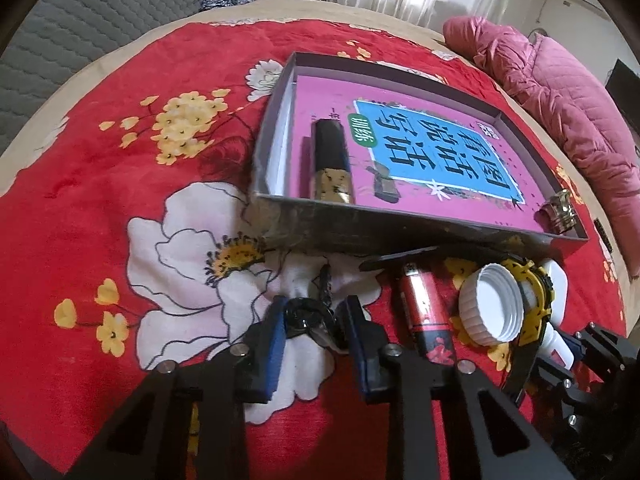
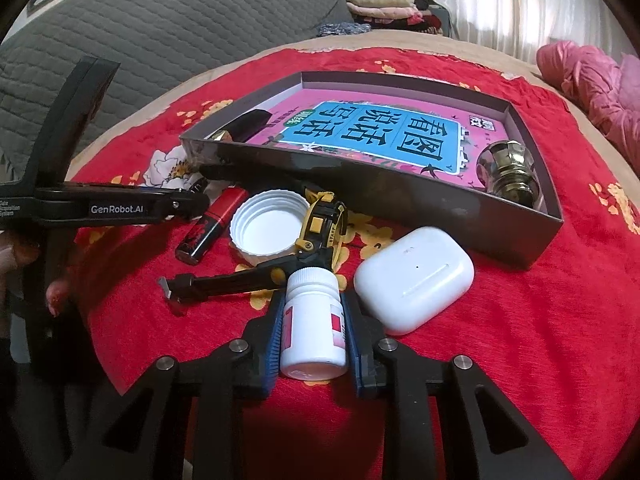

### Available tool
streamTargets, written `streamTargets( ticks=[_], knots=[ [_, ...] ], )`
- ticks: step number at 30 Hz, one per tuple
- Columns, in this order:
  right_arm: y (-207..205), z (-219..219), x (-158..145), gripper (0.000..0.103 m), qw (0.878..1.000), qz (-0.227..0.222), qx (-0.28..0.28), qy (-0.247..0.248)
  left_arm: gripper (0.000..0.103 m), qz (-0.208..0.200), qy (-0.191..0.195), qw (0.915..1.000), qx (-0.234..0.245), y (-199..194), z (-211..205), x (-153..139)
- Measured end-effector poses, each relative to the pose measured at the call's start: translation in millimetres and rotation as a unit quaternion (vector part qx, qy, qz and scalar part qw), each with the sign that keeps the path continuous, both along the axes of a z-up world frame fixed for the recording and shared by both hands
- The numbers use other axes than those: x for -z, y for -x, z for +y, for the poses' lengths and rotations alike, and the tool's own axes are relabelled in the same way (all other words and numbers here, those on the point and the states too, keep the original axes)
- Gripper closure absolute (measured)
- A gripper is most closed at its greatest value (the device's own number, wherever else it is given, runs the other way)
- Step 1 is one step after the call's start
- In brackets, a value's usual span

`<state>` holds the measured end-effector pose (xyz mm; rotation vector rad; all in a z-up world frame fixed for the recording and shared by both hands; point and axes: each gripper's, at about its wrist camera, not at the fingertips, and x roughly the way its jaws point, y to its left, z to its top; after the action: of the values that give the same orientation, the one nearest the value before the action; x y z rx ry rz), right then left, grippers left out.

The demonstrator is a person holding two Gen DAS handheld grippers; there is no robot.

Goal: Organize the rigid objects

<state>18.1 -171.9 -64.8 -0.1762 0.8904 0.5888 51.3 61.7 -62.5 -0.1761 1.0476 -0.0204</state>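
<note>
Small white bottle (image 2: 313,322) lying on red flowered blanket (image 2: 520,340), just in front of grey tray (image 2: 400,196), pinched between pads of right gripper (image 2: 313,344). Left gripper (image 1: 316,322), also in front of tray, closed on black key bunch (image 1: 308,318). Between both, near tray front wall: red lipstick (image 2: 212,226), white cap (image 2: 266,230), yellow-black watch (image 2: 320,224), white earbud case (image 2: 414,284). Inside tray: pink book (image 1: 420,148), black-gold tube (image 1: 332,160) at left, brass knob (image 2: 508,176) in right corner.
</note>
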Motion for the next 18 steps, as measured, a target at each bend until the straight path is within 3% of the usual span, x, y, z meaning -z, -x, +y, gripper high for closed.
streamTargets(
  ticks=[18],
  knots=[
    [7.2,-27.7,-25.8,0.076,0.998,-0.016,0.039,-0.044,0.079,-0.041,-0.006,0.9991,0.012,23.9,-1.5,-31.7]
  ],
)
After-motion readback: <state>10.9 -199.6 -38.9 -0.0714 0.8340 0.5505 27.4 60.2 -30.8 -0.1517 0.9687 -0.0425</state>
